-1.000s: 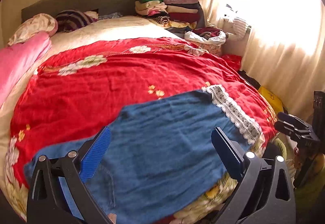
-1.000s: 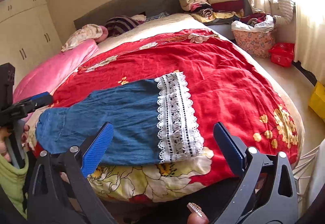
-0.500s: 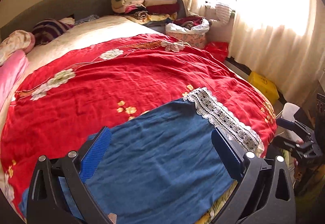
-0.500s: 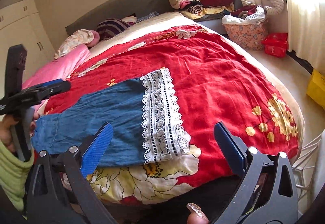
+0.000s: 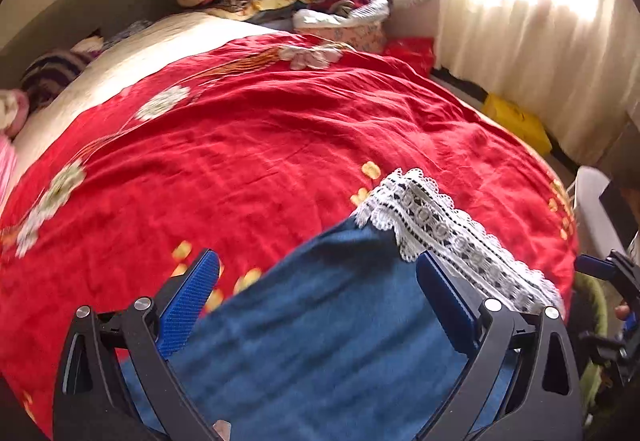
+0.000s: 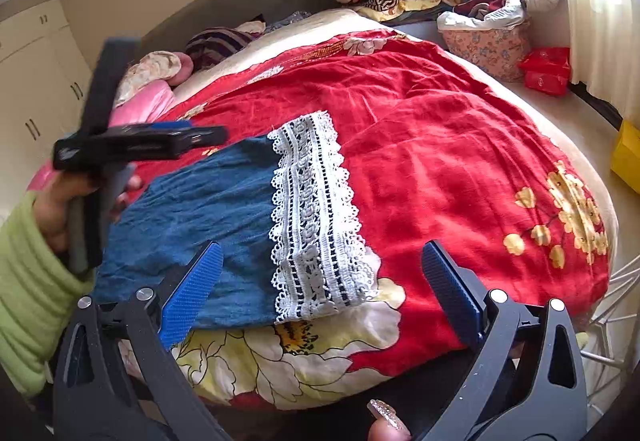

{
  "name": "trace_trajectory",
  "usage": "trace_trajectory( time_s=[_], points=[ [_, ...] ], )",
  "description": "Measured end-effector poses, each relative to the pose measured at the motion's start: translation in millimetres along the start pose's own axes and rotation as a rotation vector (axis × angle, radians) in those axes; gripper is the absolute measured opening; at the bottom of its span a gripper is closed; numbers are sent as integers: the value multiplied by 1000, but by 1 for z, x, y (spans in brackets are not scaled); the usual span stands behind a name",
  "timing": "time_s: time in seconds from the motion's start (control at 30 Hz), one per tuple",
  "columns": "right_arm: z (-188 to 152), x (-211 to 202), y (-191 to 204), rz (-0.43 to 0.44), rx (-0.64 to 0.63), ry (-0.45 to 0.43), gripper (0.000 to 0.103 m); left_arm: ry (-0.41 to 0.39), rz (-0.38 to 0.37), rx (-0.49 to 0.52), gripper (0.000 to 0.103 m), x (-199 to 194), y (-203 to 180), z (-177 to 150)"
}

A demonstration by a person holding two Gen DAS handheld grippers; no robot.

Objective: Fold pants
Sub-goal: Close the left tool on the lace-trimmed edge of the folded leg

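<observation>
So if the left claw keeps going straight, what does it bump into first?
Probably the blue pants on the bed: the open left claw points right over them. Depth is hard to judge.

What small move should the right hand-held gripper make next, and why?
Probably ease the right hand-held gripper down onto the lace hem and close. The blue pants lie flat on the red bedspread, both grippers are open and hold nothing, and the hem lies just ahead of it.

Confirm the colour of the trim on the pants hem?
White lace trim with dark openwork dots, on blue pants. Clearest in the right wrist view.
</observation>
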State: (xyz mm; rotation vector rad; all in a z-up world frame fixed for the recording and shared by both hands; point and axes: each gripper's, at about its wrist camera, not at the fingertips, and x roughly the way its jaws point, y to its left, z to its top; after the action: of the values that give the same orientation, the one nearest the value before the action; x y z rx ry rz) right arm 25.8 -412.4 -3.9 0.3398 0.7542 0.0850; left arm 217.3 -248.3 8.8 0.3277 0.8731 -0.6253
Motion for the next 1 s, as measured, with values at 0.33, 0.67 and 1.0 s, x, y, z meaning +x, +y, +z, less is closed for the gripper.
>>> trace_trajectory(
  time_s=[0.33,0.67,1.0],
  points=[
    [-4,13,-6,3,36,32,94,81,-70,15,74,61,9,14],
    [-7,25,-12,-17,78,67,94,66,-224,-28,75,63,17,20],
    [-10,38,-7,-6,86,94,94,138,-323,-47,79,86,12,24]
  ],
)
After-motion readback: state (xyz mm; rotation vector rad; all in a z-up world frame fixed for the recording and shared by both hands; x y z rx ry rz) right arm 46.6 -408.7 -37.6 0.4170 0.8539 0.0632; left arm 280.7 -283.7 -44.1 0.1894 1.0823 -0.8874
